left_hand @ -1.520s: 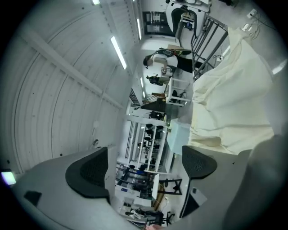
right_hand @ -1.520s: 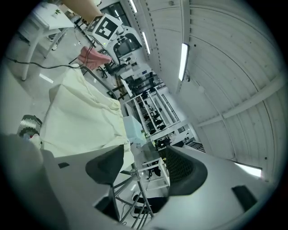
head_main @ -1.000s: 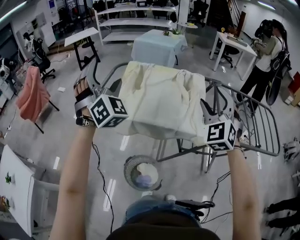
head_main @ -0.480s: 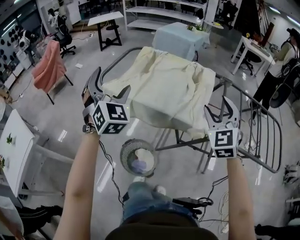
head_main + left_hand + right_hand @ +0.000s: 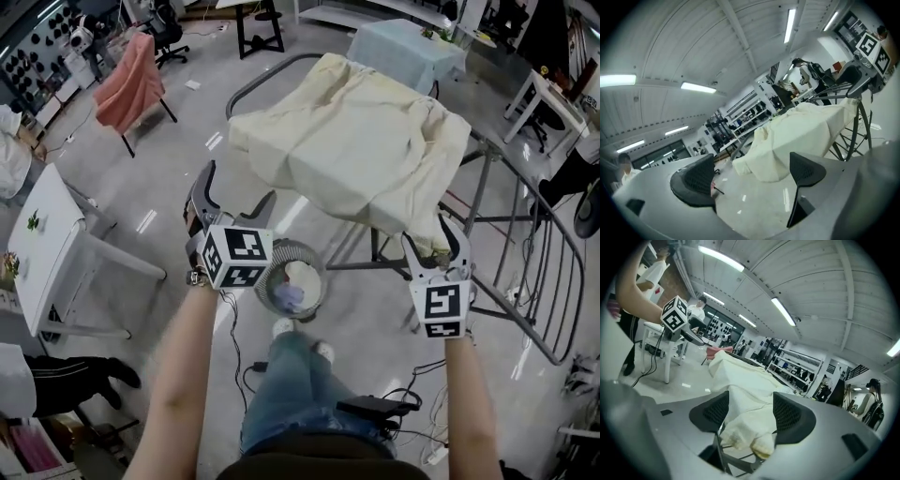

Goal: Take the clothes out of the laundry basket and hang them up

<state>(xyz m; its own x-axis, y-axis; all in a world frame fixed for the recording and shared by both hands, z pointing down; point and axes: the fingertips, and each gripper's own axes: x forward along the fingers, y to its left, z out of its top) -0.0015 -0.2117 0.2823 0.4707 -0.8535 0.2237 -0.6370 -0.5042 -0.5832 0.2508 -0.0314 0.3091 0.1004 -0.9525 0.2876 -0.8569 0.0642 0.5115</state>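
Left gripper point(image 5: 234, 202) jaws spread wide and empty, round laundry basket point(image 5: 314, 265) on the floor just beside it, cream cloth point(image 5: 356, 150) draped over metal drying rack point(image 5: 553, 272), right gripper point(image 5: 436, 246) jaws half spread around the cloth's hanging corner, not pinching it

both arms stretched forward; left tool point(image 5: 238, 184) jaws wide apart, right tool point(image 5: 432, 234) jaws half apart

Setting: big open lab/workshop hall. Evidence: polished grey floor point(image 5: 187, 159), ceiling strip lights point(image 5: 791, 23), metal shelving racks point(image 5: 794, 367) w/ equipment, white work table point(image 5: 52, 225), loose cable point(image 5: 232, 333) across floor, other ppl at benches.
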